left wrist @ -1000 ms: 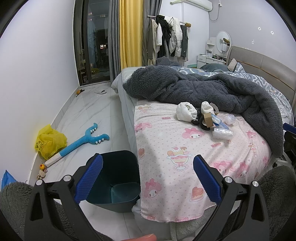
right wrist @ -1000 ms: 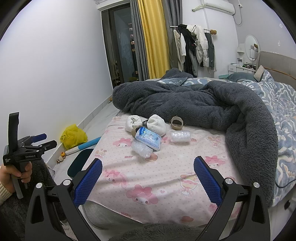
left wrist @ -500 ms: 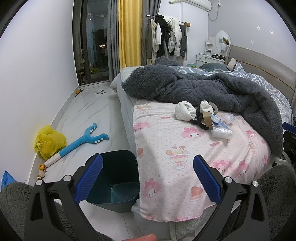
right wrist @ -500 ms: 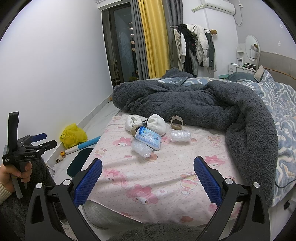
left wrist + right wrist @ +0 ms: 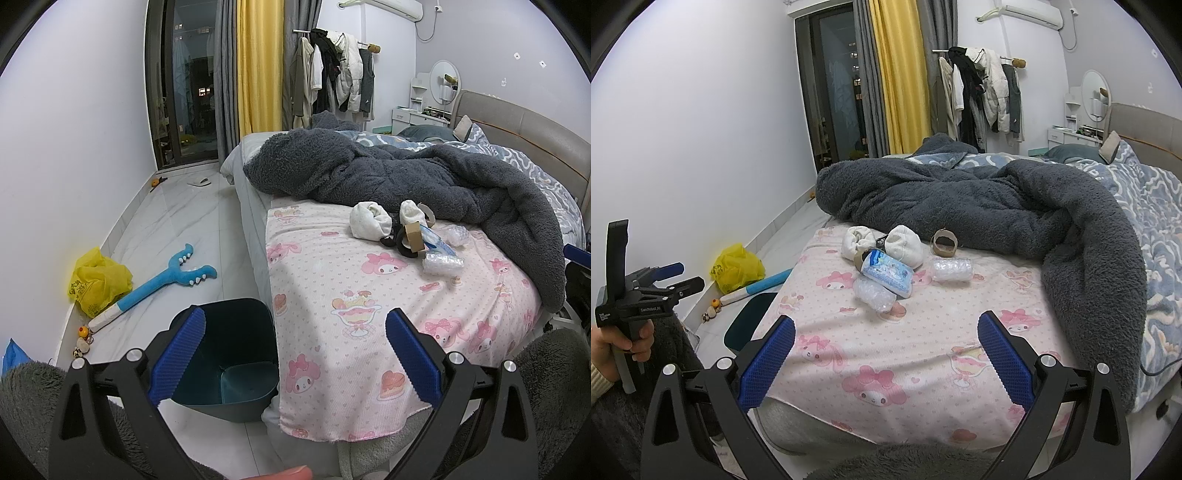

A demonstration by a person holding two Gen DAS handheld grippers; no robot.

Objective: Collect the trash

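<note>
pale lilac walls [image 5: 74,129], white marble floor [image 5: 177,221], yellow curtain [image 5: 258,74] — dark glass door [image 5: 184,92], padded headboard [image 5: 517,125]

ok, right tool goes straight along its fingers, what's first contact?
Probably the pink sheet, bare between the open right tool and the trash. Farther along the line lies the nearest bubble wrap piece. Depth is uncertain in fisheye.

Pink cartoon-print sheet [image 5: 886,354], charcoal fleece blanket [image 5: 1015,210], dark teal bin [image 5: 229,354], yellow bag [image 5: 98,280], blue-white packet [image 5: 888,273]
</note>
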